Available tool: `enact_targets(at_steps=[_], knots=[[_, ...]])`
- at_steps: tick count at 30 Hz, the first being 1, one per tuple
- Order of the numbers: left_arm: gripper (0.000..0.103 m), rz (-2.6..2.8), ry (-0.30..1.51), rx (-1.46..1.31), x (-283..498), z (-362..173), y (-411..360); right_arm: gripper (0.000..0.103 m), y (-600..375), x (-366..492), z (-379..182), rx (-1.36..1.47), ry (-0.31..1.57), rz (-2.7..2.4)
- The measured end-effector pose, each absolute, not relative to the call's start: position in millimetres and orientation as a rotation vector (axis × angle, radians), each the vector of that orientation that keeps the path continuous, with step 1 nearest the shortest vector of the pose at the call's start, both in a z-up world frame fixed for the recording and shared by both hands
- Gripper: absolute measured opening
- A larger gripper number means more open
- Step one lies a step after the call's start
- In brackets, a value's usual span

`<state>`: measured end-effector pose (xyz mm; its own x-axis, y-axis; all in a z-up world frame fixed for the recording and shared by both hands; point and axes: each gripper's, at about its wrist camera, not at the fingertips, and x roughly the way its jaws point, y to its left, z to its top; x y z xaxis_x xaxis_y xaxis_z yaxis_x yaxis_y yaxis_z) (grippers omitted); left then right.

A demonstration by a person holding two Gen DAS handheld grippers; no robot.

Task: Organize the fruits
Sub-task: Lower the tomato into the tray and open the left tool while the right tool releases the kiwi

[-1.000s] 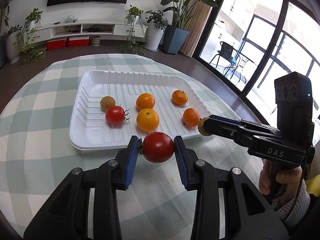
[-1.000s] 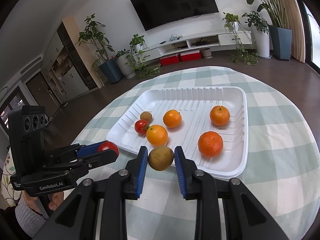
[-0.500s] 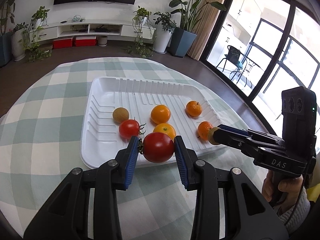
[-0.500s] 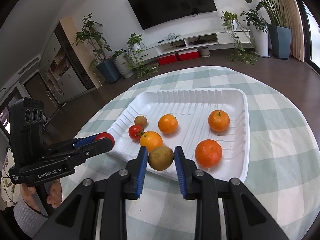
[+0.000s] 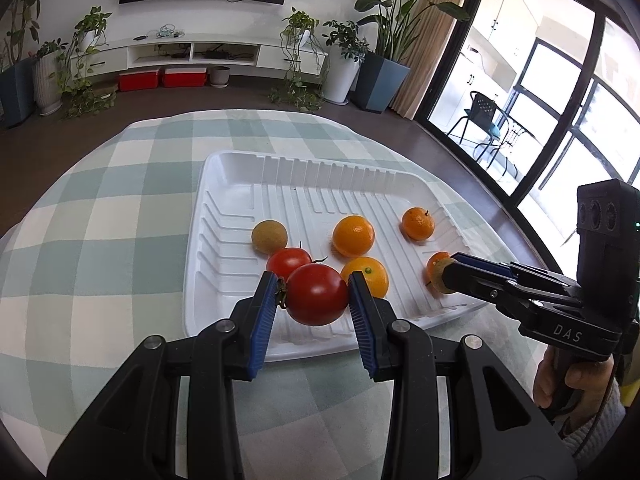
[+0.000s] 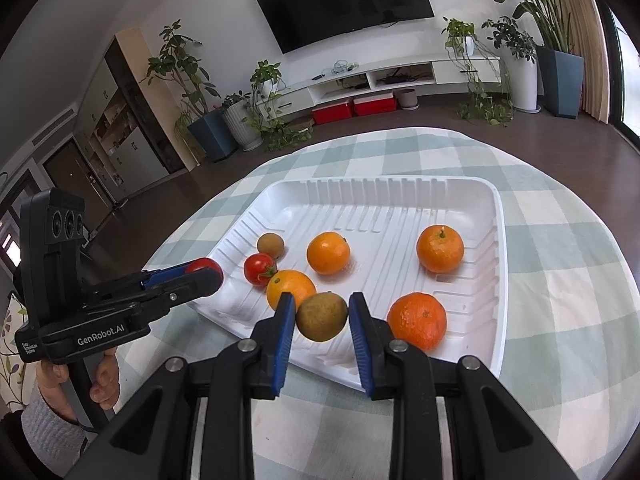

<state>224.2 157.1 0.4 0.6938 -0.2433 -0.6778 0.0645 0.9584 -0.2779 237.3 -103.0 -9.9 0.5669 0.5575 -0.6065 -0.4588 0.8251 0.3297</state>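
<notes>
tray tomato: half hidden | nearest orange: partly hidden

Ribbed white plastic tray: plain white throughout. Checked tablecloth: pale green and white squares. Round red tomato held in the left gripper: glossy deep red, green calyx. Smaller red tomato in the tray: same red. Brownish-green round fruit held in the right gripper: dull olive-tan; its twin in the tray matches. Four citrus fruits: three yellow-orange to orange, the nearest mandarin deeper orange. Gripper pads: blue on black.
</notes>
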Motion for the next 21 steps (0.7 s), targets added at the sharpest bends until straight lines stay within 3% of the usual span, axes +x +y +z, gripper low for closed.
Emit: enact_targets(at_steps=[21], knots=[[0.034,-0.098,0.822,-0.258,247,-16,178,0.030,-92,256,-22,0.104,0.796,0.572]])
